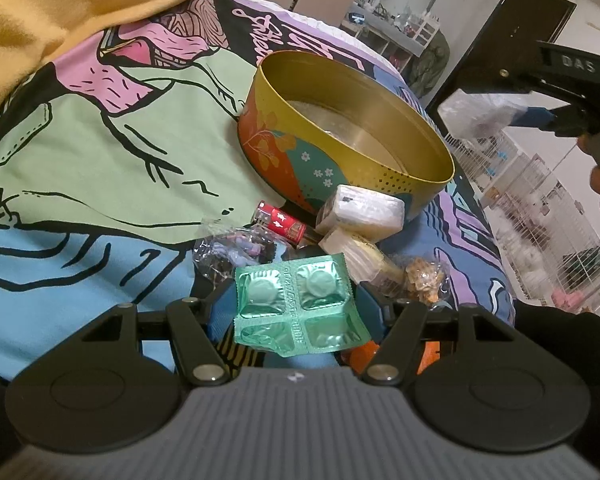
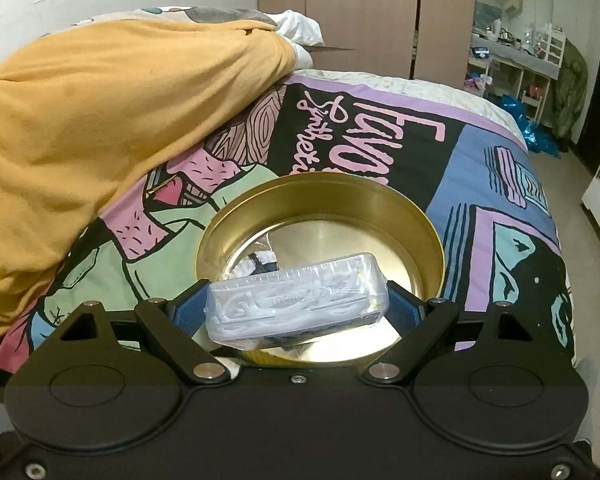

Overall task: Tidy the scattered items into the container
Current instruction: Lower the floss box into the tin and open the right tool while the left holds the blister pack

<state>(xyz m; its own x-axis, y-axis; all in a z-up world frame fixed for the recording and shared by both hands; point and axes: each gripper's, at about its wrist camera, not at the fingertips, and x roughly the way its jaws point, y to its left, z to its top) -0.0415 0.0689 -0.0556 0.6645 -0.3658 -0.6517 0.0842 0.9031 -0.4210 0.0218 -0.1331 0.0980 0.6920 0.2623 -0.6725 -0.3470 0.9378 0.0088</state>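
A round tin [image 1: 276, 140] with a gold inside and an orange and teal outside stands on the printed bedspread. My left gripper [image 1: 296, 310] is shut on a green blister pack [image 1: 300, 300], held tilted just in front of a pile of small items. In the right wrist view, my right gripper [image 2: 298, 314] is shut on a clear plastic box [image 2: 296, 300] with white contents. The box hangs over the near rim of the tin [image 2: 432, 232]. The tin's shiny floor looks bare apart from reflections.
Near the tin lie a red lighter [image 1: 280, 222], two white wrapped blocks [image 1: 360, 210], a clear bag of purple bits [image 1: 228, 248] and a bag of brown snacks [image 1: 424, 276]. A yellow blanket [image 2: 120, 120] is heaped at the left. White wire cages [image 1: 540, 200] stand beyond the bed's right edge.
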